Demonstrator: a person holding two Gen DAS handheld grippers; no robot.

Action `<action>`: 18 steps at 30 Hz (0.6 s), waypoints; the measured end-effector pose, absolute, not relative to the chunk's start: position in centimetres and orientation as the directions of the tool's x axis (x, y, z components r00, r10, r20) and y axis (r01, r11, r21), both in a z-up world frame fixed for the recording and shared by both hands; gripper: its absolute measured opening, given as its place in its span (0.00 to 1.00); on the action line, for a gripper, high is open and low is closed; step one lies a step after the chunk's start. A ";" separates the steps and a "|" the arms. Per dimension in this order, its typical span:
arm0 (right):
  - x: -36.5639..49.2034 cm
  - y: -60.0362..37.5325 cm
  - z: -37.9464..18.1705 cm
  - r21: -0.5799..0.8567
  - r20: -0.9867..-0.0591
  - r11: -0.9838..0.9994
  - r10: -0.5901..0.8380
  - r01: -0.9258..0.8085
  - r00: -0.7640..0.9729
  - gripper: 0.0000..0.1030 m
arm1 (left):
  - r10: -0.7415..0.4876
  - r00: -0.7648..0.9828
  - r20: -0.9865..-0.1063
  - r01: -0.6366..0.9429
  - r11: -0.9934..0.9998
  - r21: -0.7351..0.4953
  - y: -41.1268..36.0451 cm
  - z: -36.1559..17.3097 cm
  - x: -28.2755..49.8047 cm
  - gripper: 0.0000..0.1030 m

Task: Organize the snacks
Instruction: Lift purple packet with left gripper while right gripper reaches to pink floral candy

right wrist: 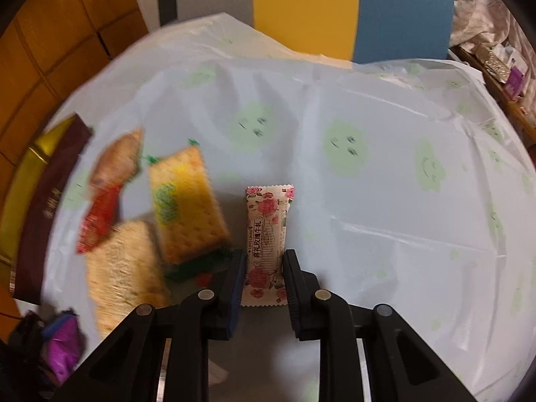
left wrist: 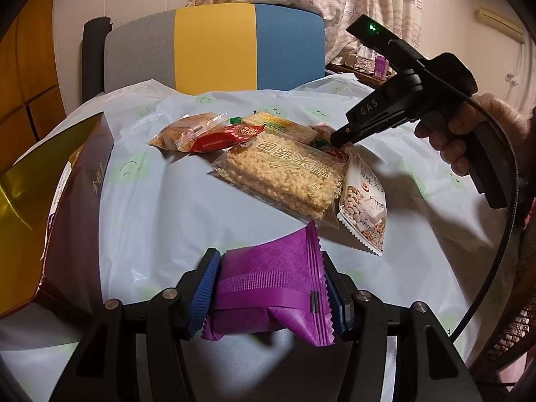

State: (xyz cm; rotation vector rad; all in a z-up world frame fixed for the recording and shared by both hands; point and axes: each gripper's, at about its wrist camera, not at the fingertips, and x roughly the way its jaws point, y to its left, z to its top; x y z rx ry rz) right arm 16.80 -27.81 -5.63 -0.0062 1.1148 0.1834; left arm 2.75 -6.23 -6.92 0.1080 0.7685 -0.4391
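My left gripper (left wrist: 268,261) is shut on a purple snack packet (left wrist: 268,288), held just above the table; the same packet shows at the lower left of the right wrist view (right wrist: 63,345). My right gripper (right wrist: 264,256) is shut on a small rose-print candy packet (right wrist: 268,214), pads pressing both long sides, over the cloth. From the left wrist view the right gripper (left wrist: 338,135) dips into the far side of the snack pile, a hand on its grip. The pile holds a puffed-rice bar (left wrist: 284,174), a white bean packet (left wrist: 363,207), a cracker packet (left wrist: 281,127) and a red packet (left wrist: 231,137).
A dark maroon box (left wrist: 77,201) with a gold inside stands open at the left table edge. A pale blue cloth (left wrist: 167,217) with green faces covers the table. Behind it stands a grey, yellow and blue chair (left wrist: 214,43). A cable trails from the right gripper.
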 end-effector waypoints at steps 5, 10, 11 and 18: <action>16.8 -28.2 -5.6 0.096 -0.902 0.987 0.141 -0.130 0.409 0.24 | -0.345 0.633 -0.693 0.422 0.904 -0.065 -6.2 -6.9 2.8 0.56; 16.9 -28.3 -5.4 0.127 -0.891 0.983 0.173 -0.136 0.421 0.38 | -0.344 0.635 -0.692 0.422 0.904 -0.062 -6.3 -6.9 2.8 0.56; 16.9 -28.3 -5.3 0.126 -0.888 0.983 0.173 -0.136 0.427 0.38 | -0.343 0.636 -0.691 0.422 0.905 -0.062 -6.3 -6.9 2.7 0.56; 16.9 -27.8 -5.5 0.060 -0.876 0.988 0.121 -0.143 0.467 0.28 | -0.347 0.630 -0.695 0.419 0.905 -0.071 -6.3 -6.9 2.7 0.56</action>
